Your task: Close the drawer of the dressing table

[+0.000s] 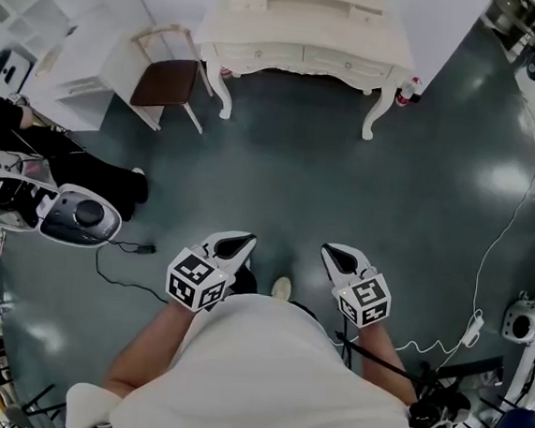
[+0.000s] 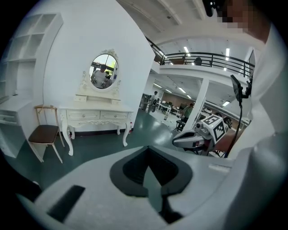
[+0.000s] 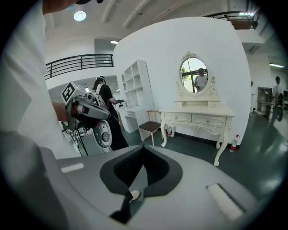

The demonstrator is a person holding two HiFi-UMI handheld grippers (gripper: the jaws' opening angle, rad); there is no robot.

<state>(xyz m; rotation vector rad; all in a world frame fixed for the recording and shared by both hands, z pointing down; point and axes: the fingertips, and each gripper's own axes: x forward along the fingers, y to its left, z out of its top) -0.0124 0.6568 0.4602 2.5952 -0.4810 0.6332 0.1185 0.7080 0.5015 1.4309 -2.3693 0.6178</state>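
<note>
- Dressing table [image 1: 308, 35] stands well ahead of both claws, against the white wall. Its long axis runs crosswise to the way the claws point, and its drawer side faces them. It is white, with curved legs.
- Oval mirror [image 3: 194, 74] rises upright from the middle of the table top, facing the claws.
- Chair [image 1: 167, 81] with a brown seat stands just beside the table's end, ahead of the left claw and off to its left.
- Both forearms reach forward from the person's white-clad waist, roughly parallel. They hold the claws side by side but apart, low over the dark green floor [image 1: 345, 188].
- Left claw [image 1: 234, 245] points toward the table and tilts somewhat downward, its marker cube at the rear. Its jaws are clenched tip to tip with nothing between them.
- Right claw [image 1: 343, 258] has the same forward, downward tilt. Its jaws are likewise closed together and empty.
- Two drawers [image 3: 208, 120] sit side by side along the table's front, each lying lengthwise along the table's long axis with its knob facing the claws. Both fronts look flush with the frame, though they are small at this range.
- Bottle [image 3: 233, 143] with a red label stands upright on the floor just beside the table leg, ahead and right of the right claw.
</note>
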